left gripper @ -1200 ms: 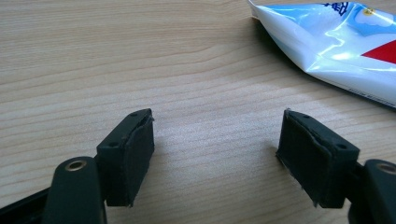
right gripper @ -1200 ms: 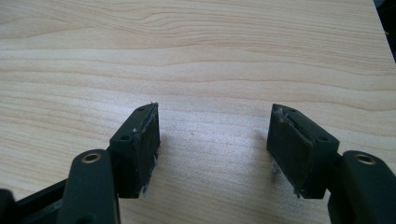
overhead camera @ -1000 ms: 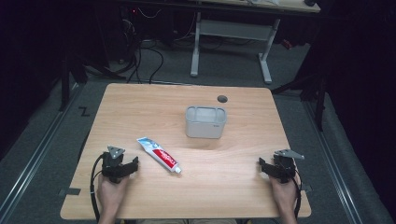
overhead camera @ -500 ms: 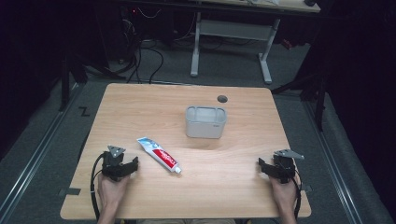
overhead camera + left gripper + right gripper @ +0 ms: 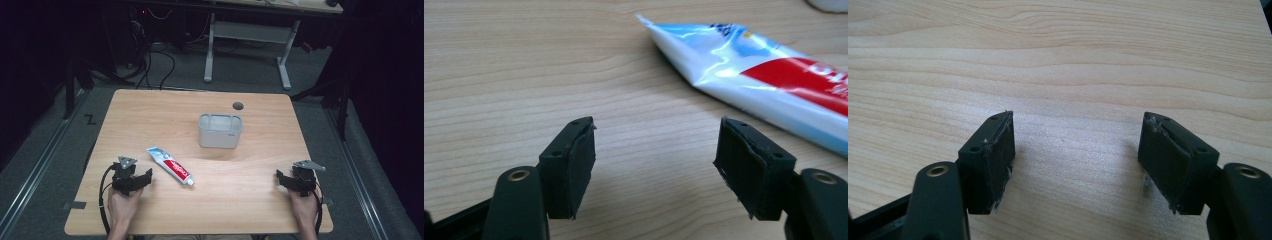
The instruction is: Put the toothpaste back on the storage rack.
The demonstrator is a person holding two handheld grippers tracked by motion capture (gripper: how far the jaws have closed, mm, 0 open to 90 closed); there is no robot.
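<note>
Left gripper [image 5: 145, 177]: you hold it low at the near left of the worktop [image 5: 150, 110], its jaws pointing toward the tube. The jaws stand wide apart and have just been closing a little; nothing is between them, only bare wood.
Right gripper [image 5: 280, 178]: you hold it at the near right edge, jaws wide with bare wood between them.
Tube [image 5: 170, 165]: it lies flat on the worktop, just beside your left gripper and not touching it. Its crimped end points away from you, its cap end toward the middle. In the left gripper view the tube [image 5: 774, 85] lies ahead and to the right of the jaws.
Box [image 5: 220, 131]: a grey open box stands past the tube, near the worktop's middle, well apart from both grippers.
</note>
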